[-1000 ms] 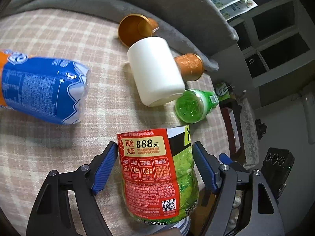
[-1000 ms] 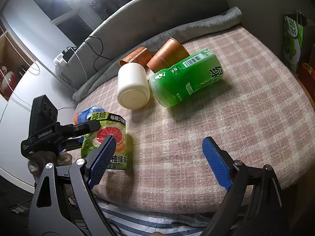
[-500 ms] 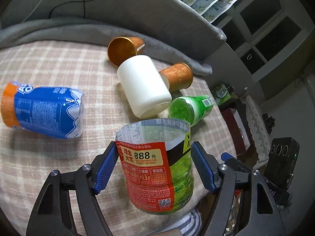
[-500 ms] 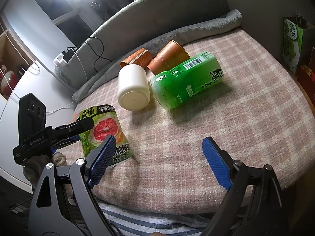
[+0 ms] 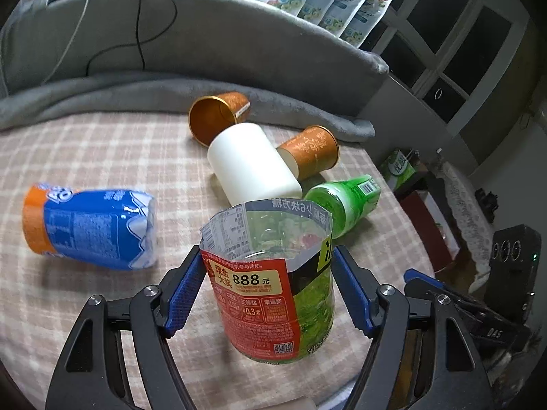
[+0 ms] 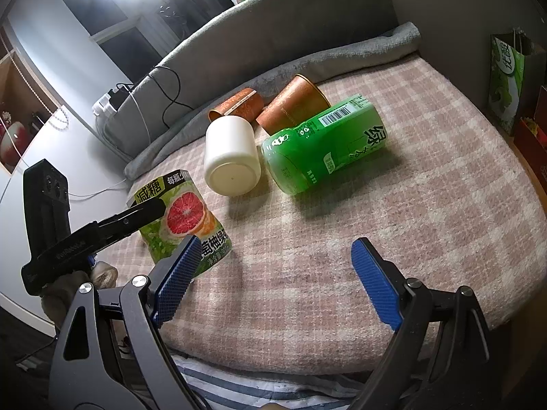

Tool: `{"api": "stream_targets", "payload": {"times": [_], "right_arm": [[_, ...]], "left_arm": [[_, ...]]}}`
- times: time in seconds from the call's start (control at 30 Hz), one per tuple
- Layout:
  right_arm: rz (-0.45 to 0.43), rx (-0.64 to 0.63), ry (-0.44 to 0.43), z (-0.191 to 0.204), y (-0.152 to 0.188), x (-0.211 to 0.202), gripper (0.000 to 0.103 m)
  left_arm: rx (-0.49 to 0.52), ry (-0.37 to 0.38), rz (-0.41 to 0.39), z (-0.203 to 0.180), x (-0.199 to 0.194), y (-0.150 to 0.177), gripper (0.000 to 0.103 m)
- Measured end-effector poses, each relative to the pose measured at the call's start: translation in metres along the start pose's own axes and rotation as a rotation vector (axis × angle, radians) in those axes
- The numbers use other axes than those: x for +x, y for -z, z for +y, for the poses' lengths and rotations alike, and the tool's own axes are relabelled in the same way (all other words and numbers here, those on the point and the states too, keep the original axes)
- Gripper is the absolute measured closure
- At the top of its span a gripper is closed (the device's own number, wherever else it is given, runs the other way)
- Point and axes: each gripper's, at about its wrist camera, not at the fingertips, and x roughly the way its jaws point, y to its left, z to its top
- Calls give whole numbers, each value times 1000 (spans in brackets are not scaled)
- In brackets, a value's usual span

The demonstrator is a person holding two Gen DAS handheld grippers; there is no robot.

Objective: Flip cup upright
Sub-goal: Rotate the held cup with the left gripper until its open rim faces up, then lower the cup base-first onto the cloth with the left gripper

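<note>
The cup [image 5: 273,294] is a cut-off clear bottle with a red and green label. It stands nearly upright, mouth up, on the checked blanket [image 5: 102,157] near the front edge. My left gripper [image 5: 266,256] is shut on it, a blue pad pressed against each side just under the rim. In the right wrist view the same cup [image 6: 181,215] shows a grapefruit picture, with a left gripper finger [image 6: 130,218] across it. My right gripper [image 6: 275,244] hangs open over bare blanket to the cup's right, holding nothing.
Lying on their sides behind the cup are a white cup [image 5: 253,167], two orange cups [image 5: 213,119] [image 5: 311,148], a green bottle cup [image 5: 345,201] and a blue one [image 5: 89,225]. A grey rolled blanket [image 5: 136,89] lines the back. The bed edge [image 6: 307,369] is close.
The left gripper has swung the labelled cup from lying flat to standing with its mouth up. The right gripper has stayed still and open.
</note>
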Motion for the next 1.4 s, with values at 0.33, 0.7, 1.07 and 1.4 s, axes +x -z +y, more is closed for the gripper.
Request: {"api": "stream_targets", "payload": {"times": [0.33,0.7,1.07,1.4], "right_arm": [[-2,-2,5,0,-1,0,11],[-9,-5,6,1,-1,-2,11],[-19,-15,2,8,0,-6,11],[-31,-19,3,9,2,-11,11]], "left_arm": [[94,-92,-78,-11,-1,6,29],[120,-92,-78,-17,-5,14,29],[134,-74,-65,-22,-10,23,29],[146,-37,-42,-30,-9,26,25]]}}
